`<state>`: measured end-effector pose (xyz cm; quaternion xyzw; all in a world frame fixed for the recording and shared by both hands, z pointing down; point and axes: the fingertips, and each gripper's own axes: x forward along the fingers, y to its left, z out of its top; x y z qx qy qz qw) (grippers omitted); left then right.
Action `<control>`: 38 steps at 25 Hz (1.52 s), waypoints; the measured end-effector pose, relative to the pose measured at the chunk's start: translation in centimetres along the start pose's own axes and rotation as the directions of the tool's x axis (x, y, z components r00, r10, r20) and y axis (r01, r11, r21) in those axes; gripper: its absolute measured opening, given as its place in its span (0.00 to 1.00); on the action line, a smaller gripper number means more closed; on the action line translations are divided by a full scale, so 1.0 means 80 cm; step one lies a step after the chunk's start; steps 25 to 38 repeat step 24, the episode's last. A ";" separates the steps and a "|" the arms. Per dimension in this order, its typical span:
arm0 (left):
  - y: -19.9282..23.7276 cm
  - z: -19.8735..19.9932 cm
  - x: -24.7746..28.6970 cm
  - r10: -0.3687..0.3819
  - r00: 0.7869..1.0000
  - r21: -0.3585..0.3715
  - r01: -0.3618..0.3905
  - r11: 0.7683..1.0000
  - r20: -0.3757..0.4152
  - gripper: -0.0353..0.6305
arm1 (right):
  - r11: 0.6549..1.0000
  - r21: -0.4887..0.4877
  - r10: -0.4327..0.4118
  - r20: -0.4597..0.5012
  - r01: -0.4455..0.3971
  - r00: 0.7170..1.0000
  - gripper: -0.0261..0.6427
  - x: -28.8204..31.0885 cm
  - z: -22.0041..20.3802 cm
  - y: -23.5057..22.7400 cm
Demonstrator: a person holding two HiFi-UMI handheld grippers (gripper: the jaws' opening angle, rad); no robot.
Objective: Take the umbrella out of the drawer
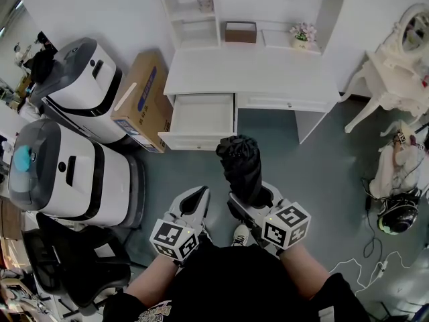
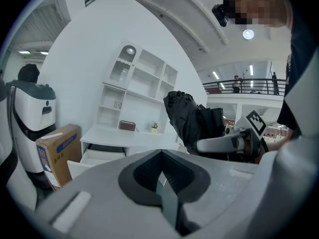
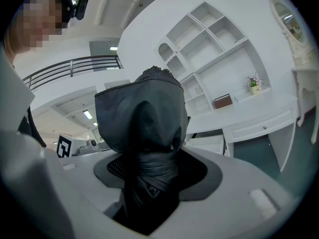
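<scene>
Head view showed both forearms held close to the body, on the person's side of the drawer [image 1: 199,141]. The right tool [image 1: 249,203] pointed towards the drawer and was clamped round the lower part of the folded black umbrella [image 1: 239,161]. The umbrella stood upright out of its jaws, outside the drawer and just short of its front panel, above the floor. The left tool [image 1: 196,201] sat just beside the right one, jaws pressed together on themselves, apart from the umbrella. The drawer stood pulled out from the white bench [image 1: 251,78], its pale inside showing. Beyond the drawer, the bench's shelves held a brown box [image 1: 240,32] and a small flower pot [image 1: 303,35]. A cardboard carton [image 1: 141,99] stood left of the drawer.
</scene>
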<state>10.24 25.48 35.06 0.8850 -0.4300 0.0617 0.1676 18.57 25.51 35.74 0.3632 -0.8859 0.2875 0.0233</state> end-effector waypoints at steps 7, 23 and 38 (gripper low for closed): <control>-0.003 -0.004 -0.012 0.012 1.000 -0.001 -0.012 1.000 0.001 0.05 | 1.000 0.011 0.009 -0.008 -0.009 1.000 0.46 -0.001 -0.007 0.007; 0.002 -0.006 -0.021 0.035 0.999 -0.017 -0.034 0.999 0.013 0.05 | 1.000 0.009 0.019 -0.017 -0.018 1.000 0.46 0.004 -0.008 0.011; 0.002 -0.007 -0.020 0.034 0.999 -0.017 -0.034 0.999 0.012 0.05 | 1.000 0.009 0.018 -0.017 -0.018 1.000 0.46 0.004 -0.008 0.011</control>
